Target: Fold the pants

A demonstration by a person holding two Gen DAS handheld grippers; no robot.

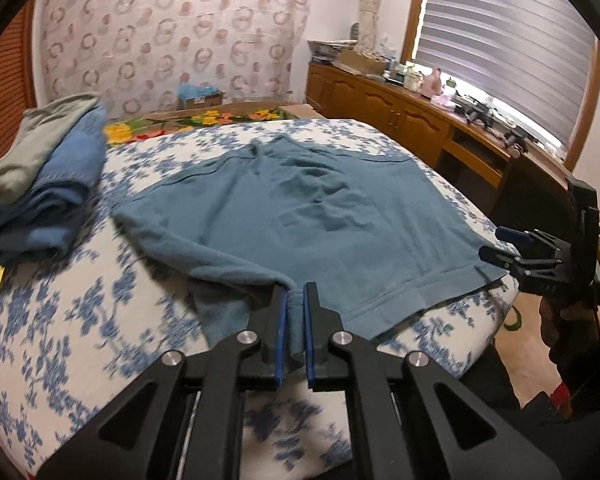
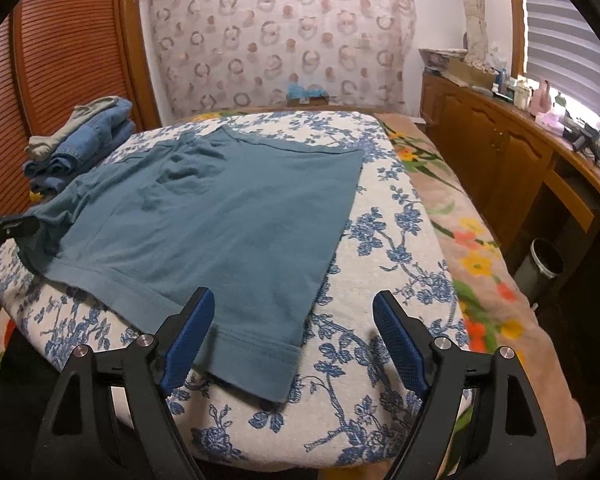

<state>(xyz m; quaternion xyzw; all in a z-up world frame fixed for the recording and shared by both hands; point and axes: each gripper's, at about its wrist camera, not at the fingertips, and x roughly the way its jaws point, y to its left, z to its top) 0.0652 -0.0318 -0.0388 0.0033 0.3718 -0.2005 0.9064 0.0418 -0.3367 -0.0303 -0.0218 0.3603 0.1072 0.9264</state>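
We pinch the near left corner of the teal pants in our left gripper; our right gripper stands wide open, empty, above the near right hem on the bed.

Your left gripper clamped teal pants at near hem corner, lifted off floral bedspread. Your right gripper hovered spread wide over opposite hem corner.
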